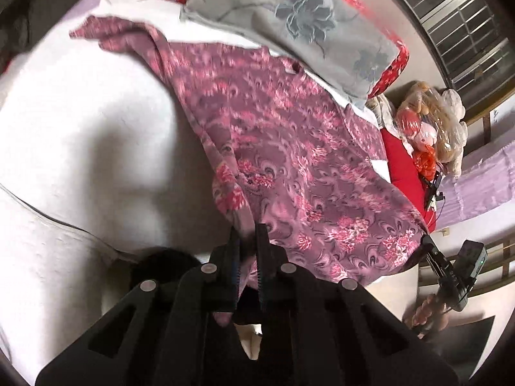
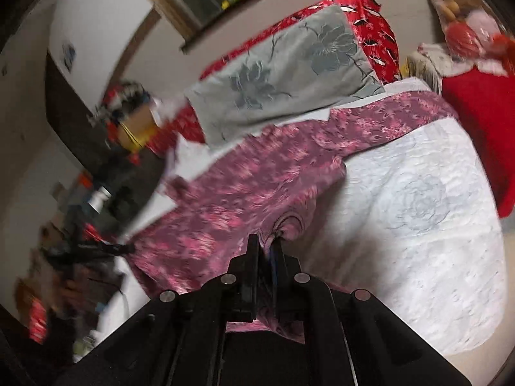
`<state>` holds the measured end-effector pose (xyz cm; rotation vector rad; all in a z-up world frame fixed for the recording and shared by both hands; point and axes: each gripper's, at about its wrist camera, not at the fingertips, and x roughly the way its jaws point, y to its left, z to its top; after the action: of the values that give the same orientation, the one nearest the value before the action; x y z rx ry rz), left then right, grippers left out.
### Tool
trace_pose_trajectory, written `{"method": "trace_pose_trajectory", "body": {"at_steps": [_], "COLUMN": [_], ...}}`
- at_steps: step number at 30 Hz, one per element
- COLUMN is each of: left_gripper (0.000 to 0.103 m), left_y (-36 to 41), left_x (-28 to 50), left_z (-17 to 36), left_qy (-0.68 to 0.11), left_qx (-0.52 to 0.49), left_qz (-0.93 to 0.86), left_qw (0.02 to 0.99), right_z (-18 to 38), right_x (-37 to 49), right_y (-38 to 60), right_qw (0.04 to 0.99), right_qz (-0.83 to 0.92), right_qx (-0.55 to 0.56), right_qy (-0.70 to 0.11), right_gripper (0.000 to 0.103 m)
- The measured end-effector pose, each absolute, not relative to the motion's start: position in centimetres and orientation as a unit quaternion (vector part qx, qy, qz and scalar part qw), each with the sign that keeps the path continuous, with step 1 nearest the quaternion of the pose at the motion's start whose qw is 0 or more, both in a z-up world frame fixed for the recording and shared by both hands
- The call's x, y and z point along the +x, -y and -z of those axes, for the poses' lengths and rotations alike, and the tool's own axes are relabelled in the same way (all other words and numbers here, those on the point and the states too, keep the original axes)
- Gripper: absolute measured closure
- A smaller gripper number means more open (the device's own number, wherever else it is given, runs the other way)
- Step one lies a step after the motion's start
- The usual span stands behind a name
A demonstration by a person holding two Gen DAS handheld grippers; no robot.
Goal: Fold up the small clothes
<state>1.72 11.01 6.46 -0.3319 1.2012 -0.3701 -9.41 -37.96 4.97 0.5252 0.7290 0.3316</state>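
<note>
- Nearest in each wrist view, the left gripper (image 1: 248, 241) and the right gripper (image 2: 265, 251) are clenched, each set of fingers grasping a pinch of the floral garment (image 1: 289, 160) along its near hem.
- Fabric bunches into tight radiating creases at the right fingers, so the cloth reads as thin, soft and light; it would likely drape and sag between the 2 holds rather than keep a shape.
- The weave looks matte, not slick, so a pinch at the hem should hold; a hold on 1 layer only could let the layer beneath fall away.
- The hem corners, where both grippers sit now, look like the sensible places to take it, since they keep the edge spread for a clean fold line.
- The garment lies spread across the white quilted bed (image 2: 418, 225), its near edge lifted off the quilt, its far end reaching toward the pillow.
- A sleeve (image 1: 106, 32) trails out to the far left in the left view and may drag or twist under a fold.
- Farther off, a grey flowered pillow (image 1: 299, 25) lies just beside the collar end and could crowd a fold carried that way.
- Beyond it sit a red cushion (image 2: 476, 122) and bagged soft toys (image 1: 428, 128), well apart from the work.
</note>
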Motion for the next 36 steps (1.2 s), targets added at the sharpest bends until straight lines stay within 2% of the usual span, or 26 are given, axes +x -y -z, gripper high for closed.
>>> {"method": "trace_pose_trajectory", "body": {"at_steps": [4, 6, 7, 8, 10, 11, 12, 13, 14, 15, 17, 18, 19, 20, 21, 26, 30, 33, 34, 35, 36], "left_gripper": [0.097, 0.096, 0.096, 0.096, 0.086, 0.069, 0.046, 0.039, 0.036, 0.036, 0.039, 0.065, 0.083, 0.103, 0.103, 0.103, 0.103, 0.102, 0.100, 0.094, 0.079], "left_y": [-11.7, -11.8, -11.7, -11.6, -11.1, -10.6, -10.1, -9.6, -9.1, -8.4, -7.7, -7.2, -6.9, -6.8, -7.0, -9.1, -11.9, -14.1, -14.4, -14.6, -14.7], "left_x": [2.2, 2.1, 2.2, 2.1, 1.7, 1.6, 1.5, 1.1, 0.8, 0.7, 0.4, 0.5, 0.6, 0.7, 0.7, 0.0, 1.1, 1.9, 2.4, 3.1, 4.0], "left_z": [-4.4, -1.2, 0.1, 1.3, 3.0, 3.8, 4.3, 4.7, 5.0, 5.2, 5.2, 5.2, 5.2, 5.4, 5.3, 2.2, 4.6, 4.7, 4.2, 3.5, 2.7], "left_qy": [-0.573, -0.604, -0.615, -0.625, -0.639, -0.646, -0.652, -0.656, -0.656, -0.658, -0.656, -0.654, -0.659, -0.667, -0.670, -0.647, -0.675, -0.664, -0.658, -0.649, -0.637], "left_qx": [-0.118, -0.116, -0.128, -0.140, -0.155, -0.157, -0.154, -0.154, -0.153, -0.142, -0.114, -0.098, -0.086, -0.087, -0.102, -0.100, -0.092, -0.122, -0.129, -0.135, -0.137], "left_qz": [0.127, 0.124, 0.129, 0.139, 0.157, 0.167, 0.175, 0.177, 0.181, 0.185, 0.179, 0.174, 0.173, 0.174, 0.178, 0.157, 0.091, 0.086, 0.088, 0.093, 0.097], "left_qw": [0.801, 0.779, 0.768, 0.755, 0.737, 0.728, 0.721, 0.717, 0.716, 0.716, 0.724, 0.729, 0.727, 0.719, 0.713, 0.740, 0.726, 0.732, 0.737, 0.743, 0.752], "right_z": [-1.4, 2.1, 3.8, 5.3, 6.7, 7.1, 7.5, 8.0, 8.6, 9.4, 10.8, 11.0, 10.9, 10.6, 9.9, 4.5, 7.7, 9.6, 9.3, 8.5, 7.3], "right_x": [-9.1, -8.2, -7.9, -7.7, -7.9, -8.0, -8.0, -8.0, -8.1, -8.1, -7.9, -7.8, -7.6, -7.5, -7.9, -9.5, -8.5, -7.1, -6.7, -6.3, -5.6], "right_y": [39.7, 40.4, 40.4, 40.4, 40.4, 40.5, 40.5, 40.5, 40.3, 40.2, 39.6, 39.2, 38.9, 38.7, 38.9, 41.5, 42.1, 40.9, 40.9, 41.3, 42.2], "right_qw": [0.865, 0.850, 0.843, 0.834, 0.825, 0.822, 0.820, 0.819, 0.819, 0.818, 0.810, 0.815, 0.820, 0.814, 0.816, 0.845, 0.824, 0.805, 0.809, 0.817, 0.829], "right_qz": [-0.120, -0.067, -0.036, -0.018, -0.029, -0.038, -0.041, -0.035, -0.024, -0.020, -0.025, -0.029, -0.039, -0.068, -0.077, -0.112, -0.069, -0.045, -0.043, -0.039, -0.035], "right_qx": [0.298, 0.287, 0.266, 0.253, 0.270, 0.281, 0.285, 0.281, 0.275, 0.266, 0.255, 0.243, 0.230, 0.240, 0.253, 0.293, 0.267, 0.235, 0.233, 0.236, 0.249], "right_qy": [-0.386, -0.437, -0.466, -0.489, -0.496, -0.494, -0.494, -0.498, -0.502, -0.509, -0.527, -0.525, -0.523, -0.525, -0.513, -0.433, -0.494, -0.543, -0.538, -0.524, -0.500], "right_gripper": [0.097, 0.097, 0.092, 0.092, 0.089, 0.085, 0.064, 0.041, 0.036, 0.035, 0.037, 0.048, 0.090, 0.095, 0.098, 0.098, 0.098, 0.097, 0.092, 0.092, 0.092]}}
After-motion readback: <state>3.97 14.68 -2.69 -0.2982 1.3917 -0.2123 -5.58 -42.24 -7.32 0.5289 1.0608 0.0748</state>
